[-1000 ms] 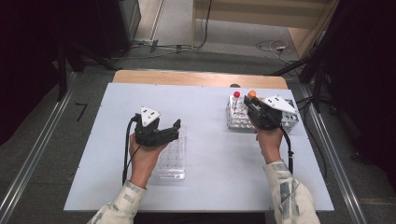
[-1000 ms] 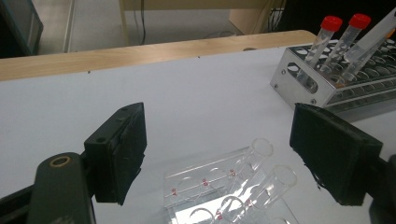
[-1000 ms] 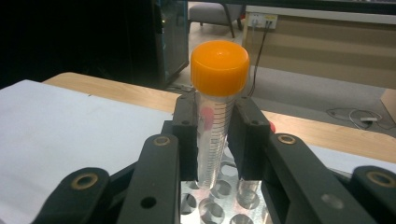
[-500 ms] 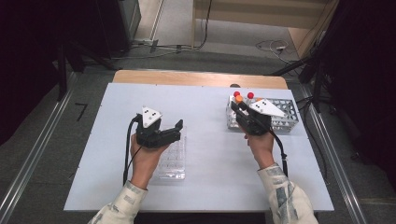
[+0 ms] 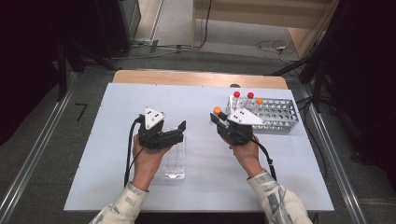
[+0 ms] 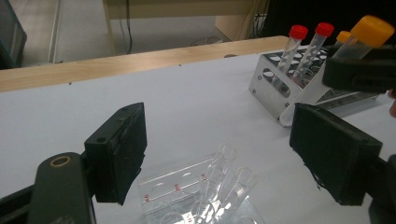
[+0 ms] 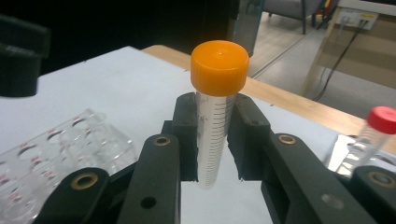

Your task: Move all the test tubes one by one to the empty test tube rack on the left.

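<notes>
High view. My left tongs [image 5: 180, 130] sit left of centre, jaws apart and empty, above the clear rack [image 5: 172, 161] that lies on the white table [image 5: 107, 140]. My right tongs [image 5: 215, 116] sit right of centre, clamped on an orange-capped tube [image 5: 217, 111], whose cap shows just left of the metal rack [image 5: 275, 114]. That rack stands at the upper right of the table and carries two red-capped tubes [image 5: 236, 95] and another orange-capped one [image 5: 259, 101] at its left end. My sleeves enter from the bottom edge.

Left gripper view. My two black jaws stand wide apart at lower left and right, nothing between the pads. The clear rack [image 6: 196, 191] lies at bottom centre, its open wells facing up. The metal rack [image 6: 275, 86] occupies the upper right with the red-capped tubes [image 6: 294, 44] upright in it. At the far upper right, my right tongs [image 6: 359, 74] hold the tube [image 6: 369, 35] tilted, cap uppermost.

Right gripper view. My jaws meet at centre, pressed on both sides of the tube [image 7: 215, 121]; its orange cap stands above the pads and its graduated body runs down between them. The clear rack [image 7: 56, 149] lies at lower left; a red-capped tube [image 7: 373, 130] shows at the right edge.
</notes>
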`<state>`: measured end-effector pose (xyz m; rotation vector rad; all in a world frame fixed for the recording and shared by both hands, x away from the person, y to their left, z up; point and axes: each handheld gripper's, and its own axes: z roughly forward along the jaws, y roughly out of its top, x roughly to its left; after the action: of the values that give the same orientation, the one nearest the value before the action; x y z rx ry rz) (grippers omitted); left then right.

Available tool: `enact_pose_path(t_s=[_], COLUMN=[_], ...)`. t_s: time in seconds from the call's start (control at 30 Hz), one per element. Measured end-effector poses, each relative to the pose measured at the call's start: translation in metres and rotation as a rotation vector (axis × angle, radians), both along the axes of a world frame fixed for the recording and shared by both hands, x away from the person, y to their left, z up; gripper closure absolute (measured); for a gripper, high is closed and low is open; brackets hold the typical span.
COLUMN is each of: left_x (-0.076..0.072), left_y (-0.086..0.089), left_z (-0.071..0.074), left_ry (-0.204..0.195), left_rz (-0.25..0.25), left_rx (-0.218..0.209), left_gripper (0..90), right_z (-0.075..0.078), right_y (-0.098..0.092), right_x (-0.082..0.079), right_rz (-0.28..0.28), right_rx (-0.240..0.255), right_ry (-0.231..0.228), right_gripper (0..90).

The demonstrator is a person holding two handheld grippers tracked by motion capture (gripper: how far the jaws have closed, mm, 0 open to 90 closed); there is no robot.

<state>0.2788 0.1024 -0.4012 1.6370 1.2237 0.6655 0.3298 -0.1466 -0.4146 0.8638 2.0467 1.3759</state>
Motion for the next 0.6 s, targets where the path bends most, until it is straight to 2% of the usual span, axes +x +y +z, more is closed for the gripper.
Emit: enact_pose_path(t_s=[0.27, 0.37, 0.6], left_x=[-0.002, -0.004, -0.007], left_y=[-0.002, -0.004, -0.015], left_z=[0.002, 0.003, 0.003], left_ry=[-0.007, -0.011, -0.029], left_rz=[-0.016, -0.027, -0.079], left_rx=[-0.002, 0.001, -0.013], left_gripper=[20.3, 20.7, 22.5], right_z=[-0.010, -0.013, -0.017], right_y=[0.015, 0.018, 0.022], right_x=[-0.008, -0.010, -0.013], right_rz=[0.055, 0.065, 0.088], right_rx=[-0.040, -0.040, -0.055], right_ry=[0.026, 0.040, 0.054], right_gripper=[70.8, 70.8, 70.8])
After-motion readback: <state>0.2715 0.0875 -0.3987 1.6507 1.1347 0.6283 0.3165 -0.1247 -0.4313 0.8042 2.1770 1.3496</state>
